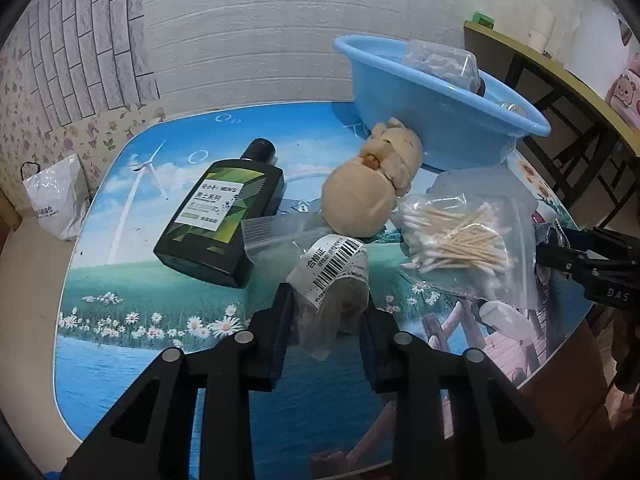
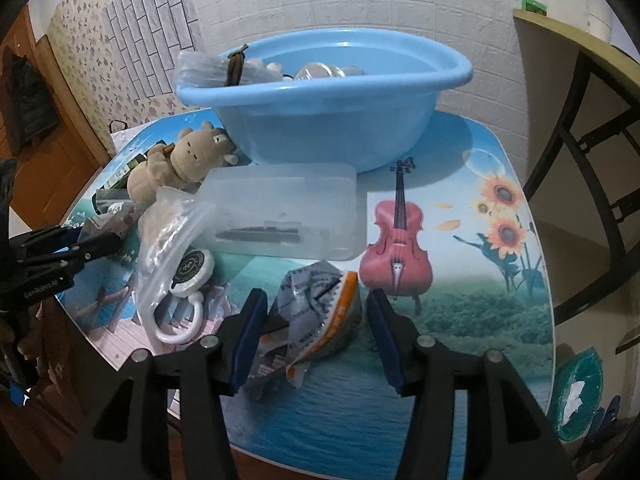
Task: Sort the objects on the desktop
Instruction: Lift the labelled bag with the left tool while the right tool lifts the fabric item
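Beside the blue basin [image 1: 424, 120], already holding several items, the left gripper [image 1: 326, 312] pinched a labelled packet [image 1: 332, 284] while the right gripper [image 2: 316, 316], fingers spread, straddled a crumpled wrapper [image 2: 316, 308]; bottle [image 1: 216, 216], plush toy [image 1: 372, 188] and swabs [image 1: 456, 240] remained unsorted.

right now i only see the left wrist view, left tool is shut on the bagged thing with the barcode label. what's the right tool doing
Observer: The right tool is open. A crumpled grey and orange packet lies between its fingers on the table, and the pads do not press on it.
Operator: ok, anything else hidden from me
Observer: The clear box in front of the blue basin holds a dark pen-like stick near its front wall.
Operator: and nearer me
Observer: A round white disc with a dark face sits joined to a white ring, close to the table's edge.
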Available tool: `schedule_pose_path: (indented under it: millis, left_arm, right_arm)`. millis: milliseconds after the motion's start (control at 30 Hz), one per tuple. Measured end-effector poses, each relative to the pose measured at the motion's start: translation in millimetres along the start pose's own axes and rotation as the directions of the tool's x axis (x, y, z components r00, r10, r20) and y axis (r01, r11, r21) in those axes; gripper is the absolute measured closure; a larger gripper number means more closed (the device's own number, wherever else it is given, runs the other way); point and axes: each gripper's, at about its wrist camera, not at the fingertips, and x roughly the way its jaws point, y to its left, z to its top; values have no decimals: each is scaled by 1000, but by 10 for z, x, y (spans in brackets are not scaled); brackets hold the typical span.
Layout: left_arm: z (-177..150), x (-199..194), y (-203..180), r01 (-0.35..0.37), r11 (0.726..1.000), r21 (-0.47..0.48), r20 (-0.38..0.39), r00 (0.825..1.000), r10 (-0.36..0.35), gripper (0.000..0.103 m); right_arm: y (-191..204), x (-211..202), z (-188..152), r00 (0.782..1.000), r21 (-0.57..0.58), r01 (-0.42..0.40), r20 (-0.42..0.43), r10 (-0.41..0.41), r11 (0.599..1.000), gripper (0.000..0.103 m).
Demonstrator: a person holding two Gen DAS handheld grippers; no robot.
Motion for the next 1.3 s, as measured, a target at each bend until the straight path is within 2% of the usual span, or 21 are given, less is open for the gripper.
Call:
schedule_pose_path:
  millis: [400,433,467,533,800,1300]
  left_arm:
    - [29,-108,15,6,1000,-1,17,1000,-6,79]
    - [47,-132,13,5,1000,2,24,1000,-6,79]
    - [61,-150,12,5,1000,3,30,1000,-5,79]
    - [92,-190,9,5,1000,3,45,999,-5,79]
    - [209,-340,-36,3,1000,14,94,996,-5,79]
    - [378,-549,-94,4,1000,24,164,986,-7,79]
  right_arm:
    - [22,54,16,1000,-1,9,-8,-9,1000,52]
    - [19,43,17,1000,-3,10,-6,-10,1000,53]
    - [10,20,17,1000,-5,9,0,-9,1000,60]
    - [-9,1,21,1000,-1,5,5,-5,1000,62]
    - [-84,-177,89,998,4,2,57,-2,1000,73]
    - [-180,-601,291,983,45,-45,177,37,998,74]
